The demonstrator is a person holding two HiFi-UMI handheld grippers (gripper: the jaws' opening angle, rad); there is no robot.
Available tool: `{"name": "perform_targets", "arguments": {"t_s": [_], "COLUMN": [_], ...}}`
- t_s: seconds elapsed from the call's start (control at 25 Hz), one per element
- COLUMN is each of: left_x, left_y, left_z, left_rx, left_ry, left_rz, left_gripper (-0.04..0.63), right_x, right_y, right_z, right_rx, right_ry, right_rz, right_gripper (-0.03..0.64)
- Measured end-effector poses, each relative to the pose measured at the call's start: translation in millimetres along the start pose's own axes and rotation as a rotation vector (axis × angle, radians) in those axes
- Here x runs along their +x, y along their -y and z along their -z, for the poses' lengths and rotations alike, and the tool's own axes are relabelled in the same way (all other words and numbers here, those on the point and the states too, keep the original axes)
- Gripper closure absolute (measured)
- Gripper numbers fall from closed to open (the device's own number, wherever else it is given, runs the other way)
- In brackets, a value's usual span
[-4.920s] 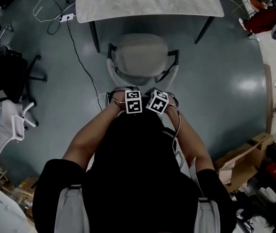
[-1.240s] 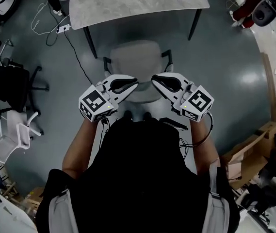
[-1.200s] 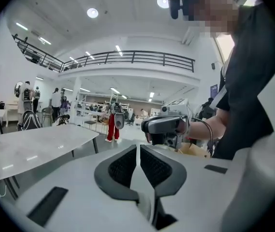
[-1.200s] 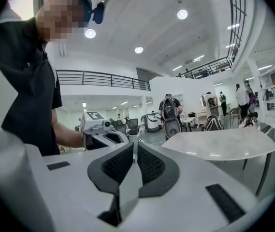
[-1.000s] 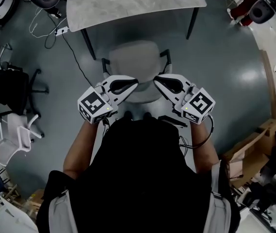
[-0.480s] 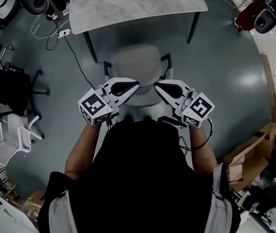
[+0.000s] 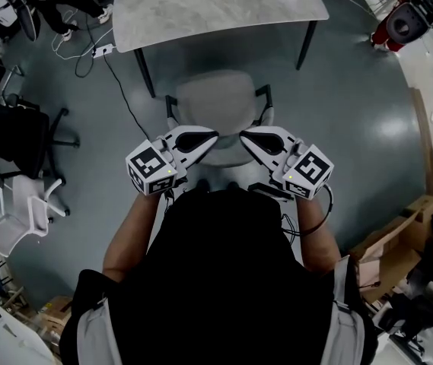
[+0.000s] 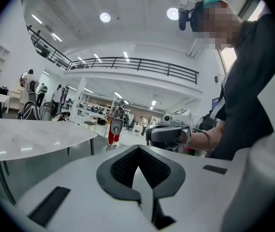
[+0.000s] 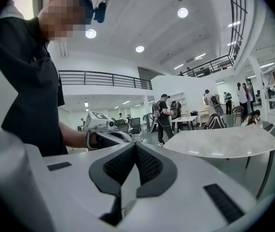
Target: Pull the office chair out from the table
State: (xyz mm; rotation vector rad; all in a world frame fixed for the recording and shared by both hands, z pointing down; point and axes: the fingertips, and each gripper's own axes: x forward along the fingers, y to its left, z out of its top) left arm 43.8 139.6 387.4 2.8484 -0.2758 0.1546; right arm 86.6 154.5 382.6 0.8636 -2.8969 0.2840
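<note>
Our left claw (image 7: 213,137) and right claw (image 7: 243,137) are closed, empty; the chair (image 7: 218,101) likely rolls easily; we'd grip its backrest (image 7: 218,158).

I see the pale grey office chair (image 7: 218,97), black-armed and upright, just beyond my left claw (image 7: 211,136) and right claw (image 7: 243,137), facing the marble-topped desk (image 7: 216,6) close ahead.

The right gripper (image 9: 135,148) fills the lower frame, its fingers (image 9: 154,168) pressed together with nothing between. At 9 o'clock a hand (image 9: 74,138) grips the left gripper (image 9: 101,129). A pale bench (image 9: 224,141) lies at 3 o'clock.
</note>
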Motion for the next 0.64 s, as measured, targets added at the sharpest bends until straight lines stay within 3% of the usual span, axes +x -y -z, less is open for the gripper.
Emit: {"name": "perform_targets", "arguments": {"t_s": [0.24,0.64], "left_x": [-8,-10], "left_y": [0,7], "left_z": [21,42], "left_rx": [-0.016,-0.038], "left_ry": [-0.057,-0.079], "left_rz": [-0.016,-0.037], "left_gripper": [0.583,0.583], "right_x": [5,-2], "right_y": [-7,-16], "right_z": [7,20], "right_rx": [-0.018,-0.024], "right_ry": [-0.028,-0.057], "right_rz": [0.001,0.002], "right_gripper": [0.598,0.598]}}
